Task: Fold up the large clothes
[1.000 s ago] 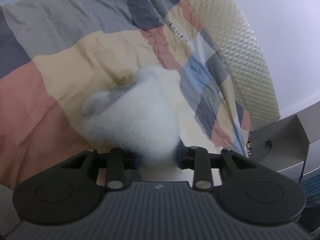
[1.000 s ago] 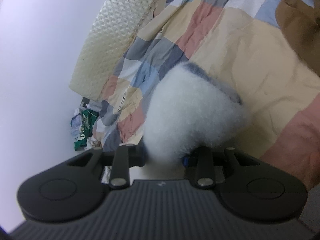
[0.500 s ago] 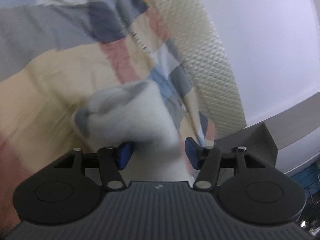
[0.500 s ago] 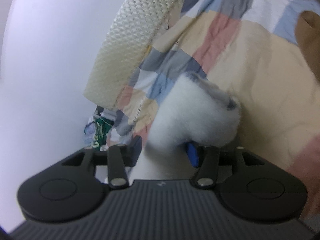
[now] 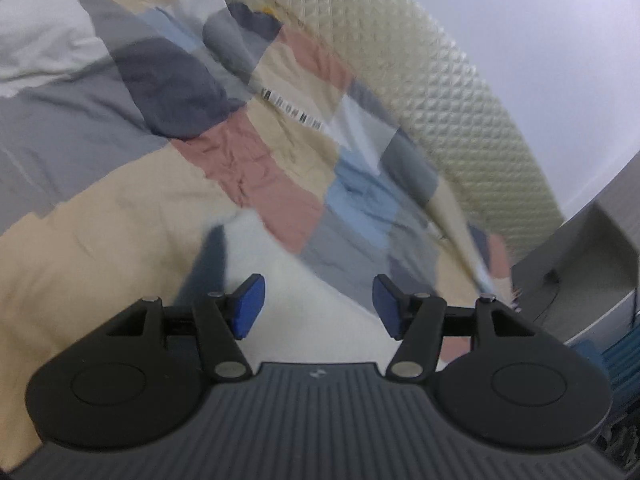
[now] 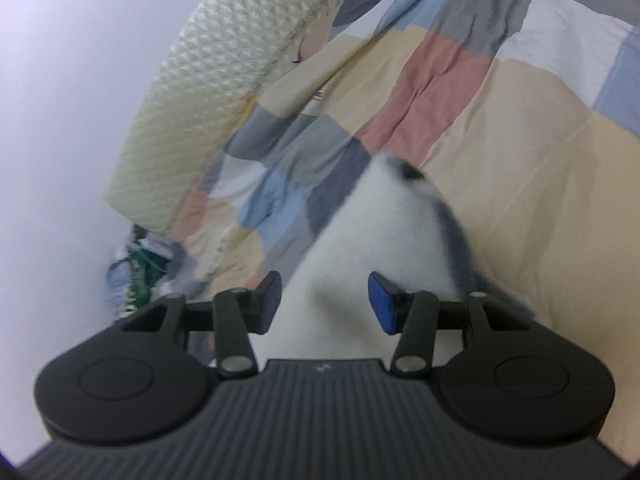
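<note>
A fluffy white garment [image 5: 280, 256] with a dark grey edge lies on the patchwork bedspread [image 5: 120, 208], blurred by motion. My left gripper [image 5: 316, 304] hovers over its near end. Its jaws are opening, the blue pads stand wide apart, and neither presses the fleece below them. In the right wrist view the same garment [image 6: 384, 232] runs away from my right gripper [image 6: 324, 300] as a narrowing white strip on the bedspread [image 6: 520, 160]. The right gripper's pads are parted on either side of the strip and do not pinch it.
A cream quilted headboard [image 5: 440, 92] borders the bed, also seen as the headboard [image 6: 224, 72] in the right view. A grey cabinet [image 5: 580, 264] stands beside the bed. A white pillow [image 5: 36, 40] lies far left. Clutter [image 6: 140, 272] sits on the floor.
Both grippers let go of the bunched white fleece and opened. Both hands pulled back across the bed, and the garment now lies flat and stretched out.
</note>
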A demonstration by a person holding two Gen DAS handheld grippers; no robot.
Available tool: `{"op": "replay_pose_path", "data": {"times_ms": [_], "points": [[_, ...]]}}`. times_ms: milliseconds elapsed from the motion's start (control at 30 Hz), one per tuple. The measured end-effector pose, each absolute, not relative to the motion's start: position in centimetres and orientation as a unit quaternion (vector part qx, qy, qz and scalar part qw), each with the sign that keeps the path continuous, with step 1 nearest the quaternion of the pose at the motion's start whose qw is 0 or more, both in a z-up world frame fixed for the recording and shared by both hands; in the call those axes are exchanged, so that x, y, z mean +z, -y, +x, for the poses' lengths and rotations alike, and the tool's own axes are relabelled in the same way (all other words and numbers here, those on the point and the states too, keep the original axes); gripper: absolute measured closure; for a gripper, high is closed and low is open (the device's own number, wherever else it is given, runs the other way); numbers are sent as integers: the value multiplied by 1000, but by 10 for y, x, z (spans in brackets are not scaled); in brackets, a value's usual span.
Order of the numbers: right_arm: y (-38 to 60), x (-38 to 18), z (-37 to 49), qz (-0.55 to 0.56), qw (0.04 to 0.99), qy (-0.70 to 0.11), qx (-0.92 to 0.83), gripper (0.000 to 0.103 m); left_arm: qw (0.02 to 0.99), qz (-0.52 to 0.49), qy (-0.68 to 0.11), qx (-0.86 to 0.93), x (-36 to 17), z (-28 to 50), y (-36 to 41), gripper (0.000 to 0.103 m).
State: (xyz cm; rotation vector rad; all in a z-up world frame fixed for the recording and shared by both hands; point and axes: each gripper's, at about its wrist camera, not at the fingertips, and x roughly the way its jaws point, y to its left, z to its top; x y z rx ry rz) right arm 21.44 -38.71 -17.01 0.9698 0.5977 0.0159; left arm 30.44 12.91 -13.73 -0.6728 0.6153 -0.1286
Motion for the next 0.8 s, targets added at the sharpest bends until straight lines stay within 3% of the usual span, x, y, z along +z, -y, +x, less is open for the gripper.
{"op": "replay_pose_path", "data": {"times_ms": [233, 433, 633, 667, 733, 800], "points": [[394, -220, 251, 454, 842, -290, 8, 54, 888, -311, -336, -49, -191, 349, -133, 38], [373, -218, 270, 356, 887, -294, 2, 53, 892, -305, -331, -53, -195, 354, -133, 38], [379, -198, 261, 357, 891, -281, 11, 52, 903, -303, -299, -60, -181, 338, -139, 37], [380, -192, 258, 346, 898, -272, 8, 50, 907, -299, -291, -59, -177, 334, -141, 36], [384, -183, 250, 331, 907, -261, -6, 35, 917, -281, -281, -44, -168, 327, -141, 35], [391, -178, 244, 335, 907, -254, -18, 26, 924, -262, -277, -21, -163, 321, -143, 34]]}}
